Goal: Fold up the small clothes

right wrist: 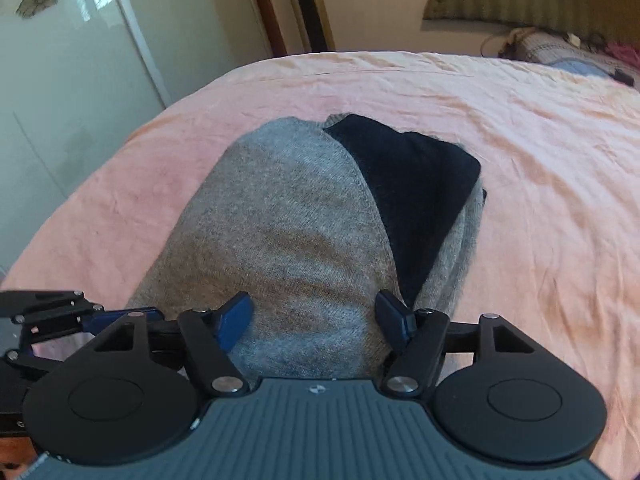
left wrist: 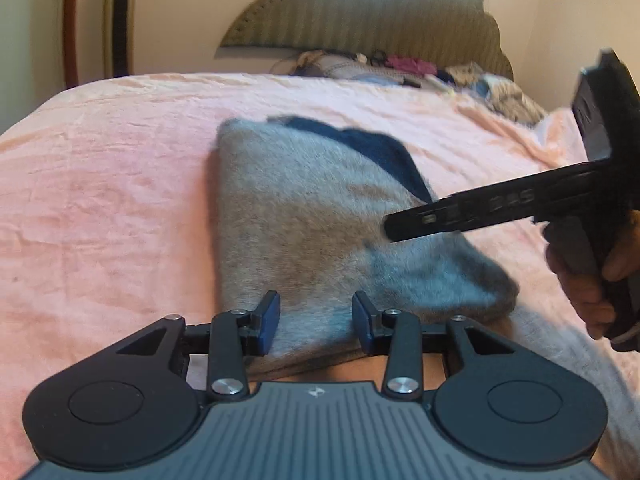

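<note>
One folded grey knit garment with a navy panel (right wrist: 288, 216) on one pink bedspread (left wrist: 100, 184). Two black two-finger grippers with blue pads: left (left wrist: 316, 320), right (right wrist: 316, 316). One heap of mixed clothes (left wrist: 400, 66) by the headboard (left wrist: 360, 20).

Open pink bedspread (left wrist: 100, 184) is seen left and right of the folded grey sweater (left wrist: 296, 216), with passage blocked only by clothes pile (left wrist: 404, 66) at headboard (left wrist: 360, 16).
</note>
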Demonstrator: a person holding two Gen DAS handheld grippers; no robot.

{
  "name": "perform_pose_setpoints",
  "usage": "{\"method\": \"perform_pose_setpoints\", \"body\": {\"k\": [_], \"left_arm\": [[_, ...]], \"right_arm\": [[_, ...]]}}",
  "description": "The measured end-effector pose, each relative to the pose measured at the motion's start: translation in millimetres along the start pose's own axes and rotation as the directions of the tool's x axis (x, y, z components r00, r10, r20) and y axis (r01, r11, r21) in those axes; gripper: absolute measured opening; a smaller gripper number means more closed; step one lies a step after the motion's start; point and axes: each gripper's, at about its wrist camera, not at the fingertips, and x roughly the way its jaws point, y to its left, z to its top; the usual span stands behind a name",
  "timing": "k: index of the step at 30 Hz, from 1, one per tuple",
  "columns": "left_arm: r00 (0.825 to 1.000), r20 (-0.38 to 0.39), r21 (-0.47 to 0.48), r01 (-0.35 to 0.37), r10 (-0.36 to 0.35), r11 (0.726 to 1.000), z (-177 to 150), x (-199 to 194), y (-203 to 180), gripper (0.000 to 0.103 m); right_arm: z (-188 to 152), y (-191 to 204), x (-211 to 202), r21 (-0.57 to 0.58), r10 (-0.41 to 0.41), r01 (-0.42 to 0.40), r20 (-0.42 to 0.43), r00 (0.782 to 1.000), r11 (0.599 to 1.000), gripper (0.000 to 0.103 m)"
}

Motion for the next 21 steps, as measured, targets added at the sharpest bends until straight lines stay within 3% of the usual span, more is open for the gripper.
{"method": "perform_pose_setpoints", "body": {"k": [2, 3, 7, 9, 10, 12, 13, 14, 15, 17, 21], "left_arm": [[0.999, 0.049, -0.067, -0.001, 0.005, 0.998, -1, -16, 18, 0.079], [0.998, 0.067, -0.115, -0.006, 0.014, 0.993, -3, -22, 30, 0.083], [1.0, -0.003, -0.266, 0.016, -0.017, 0.964, -7, -12, 65, 0.082], [0.994, -0.04, -0.32, 0.083, -0.101, 0.944, -10, 0, 70, 0.081], [0.992, -0.031, -0.333, 0.107, -0.125, 0.937, -11, 3, 69, 0.081], [0.985, -0.036, -0.339, 0.145, -0.167, 0.929, -11, 9, 64, 0.073], [0.979, -0.06, -0.357, 0.159, -0.192, 0.921, -10, 15, 62, 0.041], [0.975, -0.094, -0.379, 0.154, -0.203, 0.913, -8, 22, 61, 0.024], [0.975, -0.102, -0.38, 0.145, -0.197, 0.914, -8, 23, 60, 0.02], [0.975, -0.1, -0.378, 0.147, -0.198, 0.914, -8, 17, 59, 0.014], [0.977, -0.062, -0.317, 0.174, -0.203, 0.933, -9, -15, 56, 0.012]], "right_arm": [[-5, -10, -21, 0.069, 0.039, -0.041, 0.039, 0.998, 0.997, 0.08], [-10, -17, -31, 0.109, 0.046, -0.051, 0.045, 0.998, 0.993, 0.083], [-34, -40, -35, 0.216, 0.083, -0.073, -0.04, 0.996, 0.974, 0.083], [-47, -42, -28, 0.23, 0.092, -0.071, -0.084, 0.992, 0.971, 0.082], [-51, -40, -30, 0.215, 0.095, -0.079, -0.066, 0.993, 0.973, 0.082], [-53, -39, -28, 0.231, 0.127, -0.108, -0.067, 0.99, 0.967, 0.08], [-54, -37, -28, 0.231, 0.148, -0.127, -0.073, 0.986, 0.964, 0.074], [-55, -37, -24, 0.234, 0.157, -0.131, -0.096, 0.983, 0.963, 0.043], [-56, -38, -21, 0.242, 0.162, -0.129, -0.119, 0.98, 0.962, 0.024], [-57, -42, -25, 0.242, 0.184, -0.154, -0.106, 0.977, 0.958, 0.023], [-65, -40, -52, 0.186, 0.209, -0.19, -0.084, 0.974, 0.964, 0.021]]}}
